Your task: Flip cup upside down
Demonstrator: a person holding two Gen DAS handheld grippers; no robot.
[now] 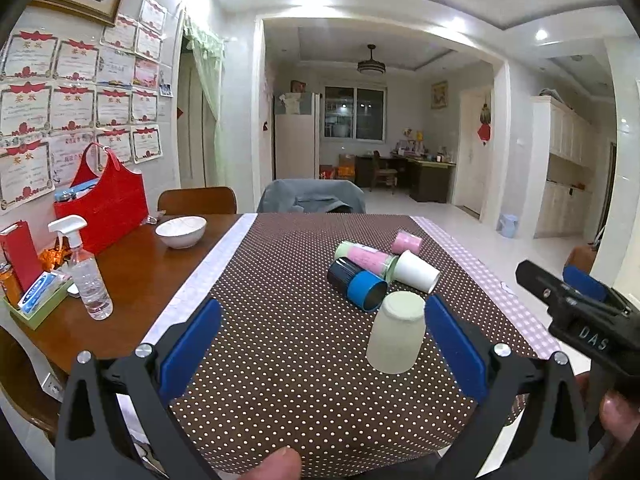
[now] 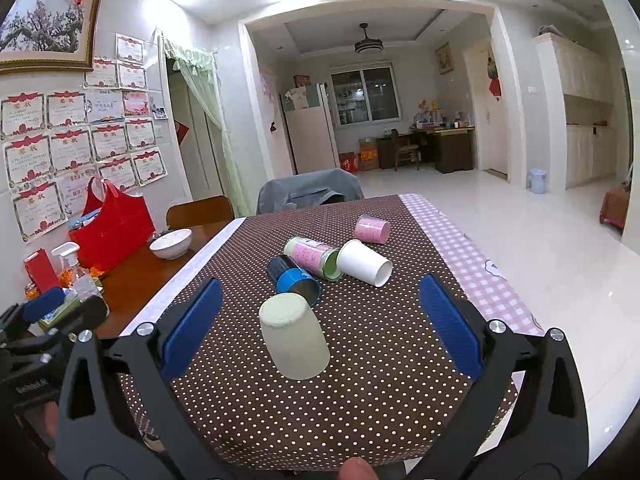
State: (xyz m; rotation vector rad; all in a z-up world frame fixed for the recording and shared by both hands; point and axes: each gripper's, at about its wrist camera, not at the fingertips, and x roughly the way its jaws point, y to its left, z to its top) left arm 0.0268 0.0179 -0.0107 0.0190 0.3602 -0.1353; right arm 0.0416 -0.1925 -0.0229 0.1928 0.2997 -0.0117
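Nearby, matte pale-green tapered cup (image 1: pixel 396 334) (image 2: pixel 293 338), base-up on dotted brown cloth (image 1: pixel 300 360) (image 2: pixel 360 360).

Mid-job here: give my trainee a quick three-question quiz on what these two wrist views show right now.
1. True or false: the pale green cup stands mouth down on the dotted tablecloth.
2. How many cups lie on their sides behind it?
3. Which gripper holds a cup: A left, B right, C neither?

Key:
1. True.
2. Four: blue cup, pink-and-green cup, white paper cup, pink cup.
3. C; left gripper and right gripper are open.
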